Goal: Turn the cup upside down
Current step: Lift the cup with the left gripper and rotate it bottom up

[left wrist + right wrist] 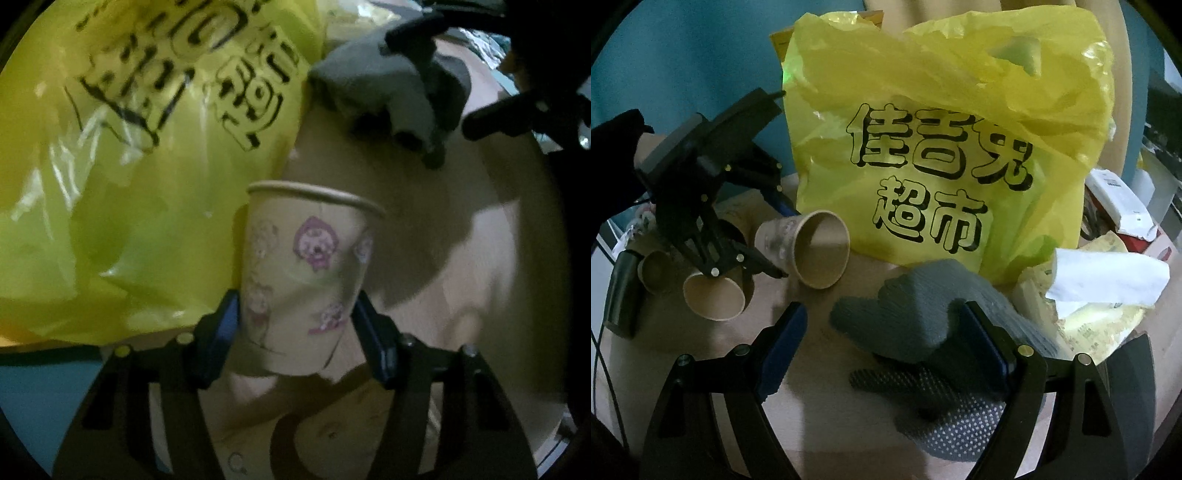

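Note:
A paper cup [303,280] with pink cartoon prints sits between the blue pads of my left gripper [299,332], which is shut on its lower body. In the right wrist view the same cup [809,251] is held off the table, tipped on its side, its open mouth facing the camera, in the left gripper [775,240]. My right gripper [882,343] is open and empty, low over the table, with a grey glove [923,314] between its fingers.
A large yellow plastic bag [942,147] stands behind the cup. Two more paper cups [713,299] lie on their sides at left by a dark cylinder [622,291]. Crumpled paper and wrappers [1100,284] lie at right. The wooden table [831,406] carries it all.

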Demonstrator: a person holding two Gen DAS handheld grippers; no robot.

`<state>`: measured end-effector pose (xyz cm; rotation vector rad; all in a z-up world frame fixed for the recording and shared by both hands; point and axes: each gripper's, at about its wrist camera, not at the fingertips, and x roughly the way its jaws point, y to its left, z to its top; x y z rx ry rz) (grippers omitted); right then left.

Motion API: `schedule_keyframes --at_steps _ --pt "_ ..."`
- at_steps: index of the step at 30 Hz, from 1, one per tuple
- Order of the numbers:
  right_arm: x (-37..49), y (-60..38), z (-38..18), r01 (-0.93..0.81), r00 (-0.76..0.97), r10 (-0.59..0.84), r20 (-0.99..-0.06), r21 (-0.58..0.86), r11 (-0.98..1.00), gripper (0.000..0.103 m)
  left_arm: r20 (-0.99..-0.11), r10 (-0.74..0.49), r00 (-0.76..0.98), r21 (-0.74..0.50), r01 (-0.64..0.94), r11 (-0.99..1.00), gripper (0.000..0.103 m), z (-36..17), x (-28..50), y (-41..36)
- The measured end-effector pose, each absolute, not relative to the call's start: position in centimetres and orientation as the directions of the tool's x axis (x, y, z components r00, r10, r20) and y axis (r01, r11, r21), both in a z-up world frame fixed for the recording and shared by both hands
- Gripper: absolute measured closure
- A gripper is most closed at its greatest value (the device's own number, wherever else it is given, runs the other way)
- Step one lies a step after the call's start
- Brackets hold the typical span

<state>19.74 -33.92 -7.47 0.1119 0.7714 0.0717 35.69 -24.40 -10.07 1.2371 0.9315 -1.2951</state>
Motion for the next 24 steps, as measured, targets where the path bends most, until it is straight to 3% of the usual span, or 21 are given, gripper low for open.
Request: schedule_keyframes --at_steps 7,16,24 --pt "17.7 -34.3 -6.8 -0.030 0.731 0.113 -0.673 0.134 0.990 0.016 -0.972 -0.195 0.129 0.148 0.985 -0.085 0.042 -8.9 32.6 -24.2" --pt "13.1 -34.1 -5.9 -0.082 0.745 0.158 -0.648 0.145 0.986 0.016 -0.956 -0.240 0.168 0.172 0.985 0.006 0.042 -7.9 22.5 -23.1" --pt "8.8 -31.2 -8.2 -0.202 0.680 0.270 -0.681 0.180 0.963 0.016 -0.941 -0.248 0.232 0.180 0.960 0.216 0.042 -8.5 13.5 -18.7"
